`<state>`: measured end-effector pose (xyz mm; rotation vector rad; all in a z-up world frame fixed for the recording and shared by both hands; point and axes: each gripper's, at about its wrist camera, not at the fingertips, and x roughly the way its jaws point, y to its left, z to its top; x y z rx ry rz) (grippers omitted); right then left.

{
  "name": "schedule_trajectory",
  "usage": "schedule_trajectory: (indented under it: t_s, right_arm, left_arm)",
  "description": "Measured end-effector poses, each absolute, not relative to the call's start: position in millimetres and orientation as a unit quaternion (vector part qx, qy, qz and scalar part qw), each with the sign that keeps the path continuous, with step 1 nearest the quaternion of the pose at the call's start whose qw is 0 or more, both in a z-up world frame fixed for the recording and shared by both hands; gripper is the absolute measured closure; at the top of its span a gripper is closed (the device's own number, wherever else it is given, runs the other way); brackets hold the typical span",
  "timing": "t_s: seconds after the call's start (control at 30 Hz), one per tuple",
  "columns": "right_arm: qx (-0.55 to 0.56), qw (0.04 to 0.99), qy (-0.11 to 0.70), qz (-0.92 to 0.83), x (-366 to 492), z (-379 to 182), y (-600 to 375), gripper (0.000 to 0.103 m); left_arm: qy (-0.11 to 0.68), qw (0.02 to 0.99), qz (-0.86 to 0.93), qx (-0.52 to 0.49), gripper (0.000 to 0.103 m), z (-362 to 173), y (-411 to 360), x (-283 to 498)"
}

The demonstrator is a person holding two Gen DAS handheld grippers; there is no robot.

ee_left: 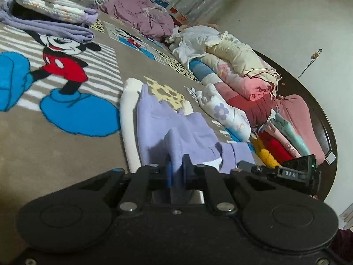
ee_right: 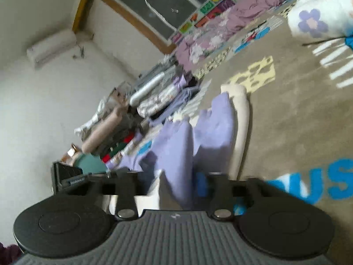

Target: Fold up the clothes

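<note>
Both grippers, left (ee_left: 176,172) and right (ee_right: 176,183), pinch the lilac garment (ee_left: 176,130) (fingers closed on it); socks (ee_left: 225,112) and folded piles (ee_left: 53,2) lie nearby on the rug (ee_left: 66,154).

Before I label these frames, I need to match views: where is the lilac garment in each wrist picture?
Left wrist: the lilac garment lies lower centre, running into the left gripper.
Right wrist: centre, running down into the right gripper.
Shared landmark: the cream sleeve beside it.
</note>
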<state>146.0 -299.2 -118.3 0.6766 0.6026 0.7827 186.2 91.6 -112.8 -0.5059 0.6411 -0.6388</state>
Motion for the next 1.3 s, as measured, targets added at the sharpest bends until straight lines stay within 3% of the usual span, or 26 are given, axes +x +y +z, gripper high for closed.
schedule_trajectory:
  t_s: [0.1, 0.57, 1.3]
  right_arm:
    - [0.340, 0.819, 0.277, 0.369, 149, -118, -303, 0.091]
    - [0.391, 0.815, 0.212, 0.372, 198, -102, -306, 0.091]
    - [0.434, 0.795, 0.256, 0.338, 270, -131, -309, 0.091]
  left_arm:
    - [0.280, 0.864, -0.321, -0.268, 0.100, -106, 98, 187]
    - [0.215, 0.868, -0.344, -0.287, 0.100, -90, 110, 249]
    - [0.259, 0.862, -0.317, -0.299, 0.100, -120, 113, 307]
